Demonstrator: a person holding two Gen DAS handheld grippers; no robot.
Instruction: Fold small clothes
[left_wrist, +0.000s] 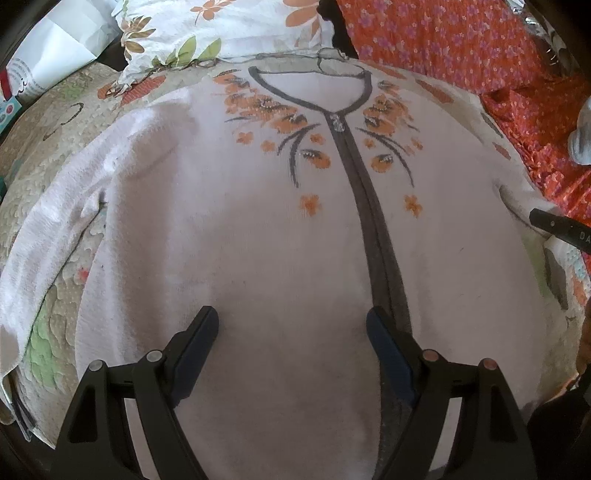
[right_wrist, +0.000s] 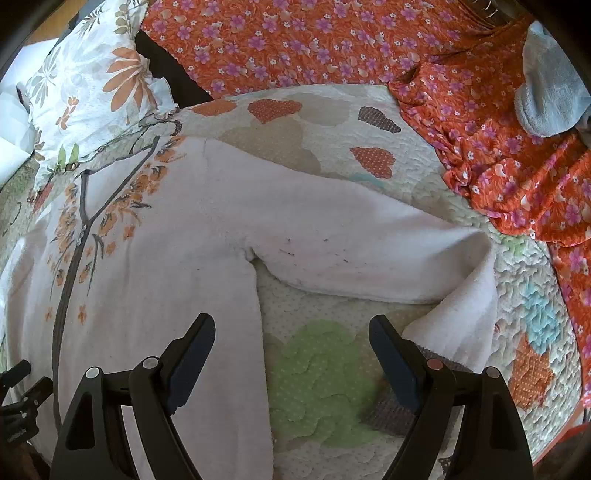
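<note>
Cardigan (left_wrist: 258, 229) laid flat, front up, on the quilt (right_wrist: 325, 376) of a bed; neckline toward the top of the left wrist view, hem toward the bottom, so its long axis, marked by the grey placket (left_wrist: 373, 229), runs from the frame bottom up and away.

Left hand-held gripper (left_wrist: 291, 325): jaws wide apart, holding nothing, poised over the lower body of the cardigan just left of the placket. Contact with the cloth cannot be told.

Right hand-held gripper (right_wrist: 291, 332): jaws equally wide, holding nothing, over bare quilt in the angle between the cardigan's side edge at lower left and the sleeve (right_wrist: 351, 240). The sleeve runs from the shoulder at upper centre out to the right of the frame, then doubles back at the cuff end; that turned-back flap (right_wrist: 458, 325) lies just beside the right finger (right_wrist: 391, 350).

Judgement: the sleeve is the nearest loose part, and the right hand-held gripper is the nearer one to it; folding it in means carrying it leftward in the frame, across the long axis. The other sleeve (left_wrist: 55, 229) lies at the left of the left wrist view.
</note>
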